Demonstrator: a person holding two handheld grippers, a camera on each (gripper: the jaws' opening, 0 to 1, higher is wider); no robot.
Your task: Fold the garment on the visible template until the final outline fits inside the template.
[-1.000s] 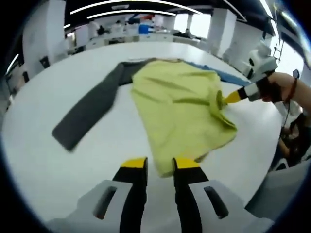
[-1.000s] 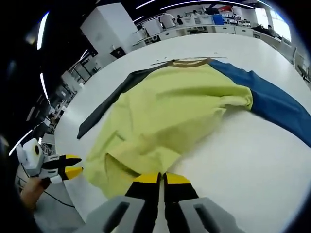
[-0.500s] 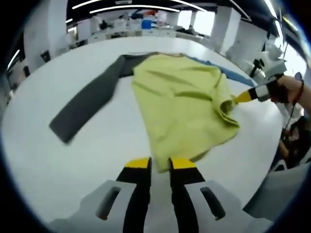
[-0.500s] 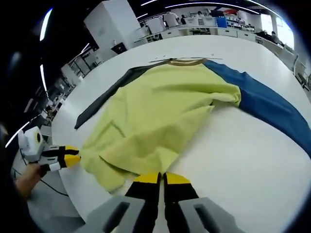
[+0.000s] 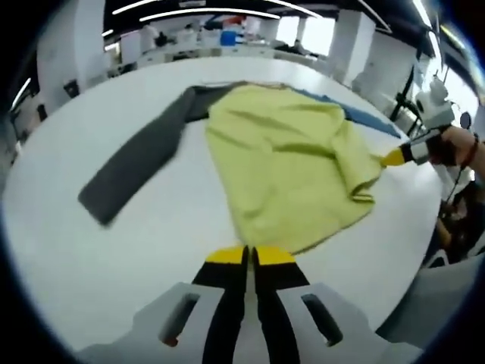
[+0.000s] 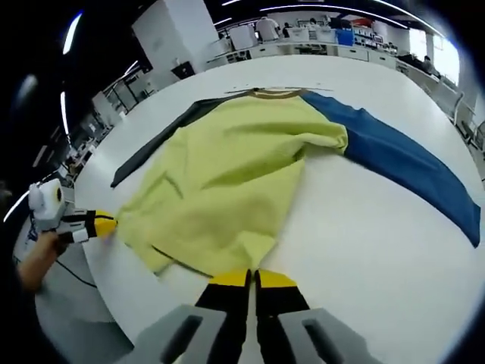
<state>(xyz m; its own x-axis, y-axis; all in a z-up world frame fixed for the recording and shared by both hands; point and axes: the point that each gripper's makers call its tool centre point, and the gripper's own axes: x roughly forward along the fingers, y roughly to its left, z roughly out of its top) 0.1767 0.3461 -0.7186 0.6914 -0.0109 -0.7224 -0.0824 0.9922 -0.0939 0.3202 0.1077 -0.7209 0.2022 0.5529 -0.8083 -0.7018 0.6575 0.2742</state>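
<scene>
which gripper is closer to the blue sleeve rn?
Right. The right gripper pinches the yellow shirt's hem on the blue sleeve's side. The left gripper holds the hem corner on the grey sleeve's side, across the shirt.

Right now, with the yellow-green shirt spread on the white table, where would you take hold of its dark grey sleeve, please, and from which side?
I would grip the dark grey sleeve at its free cuff end, coming in from the bare white table beyond it. The sleeve lies flat and straight, angled away from the yellow-green shirt body, so its cuff edge is open to a low, sliding pinch.
</scene>
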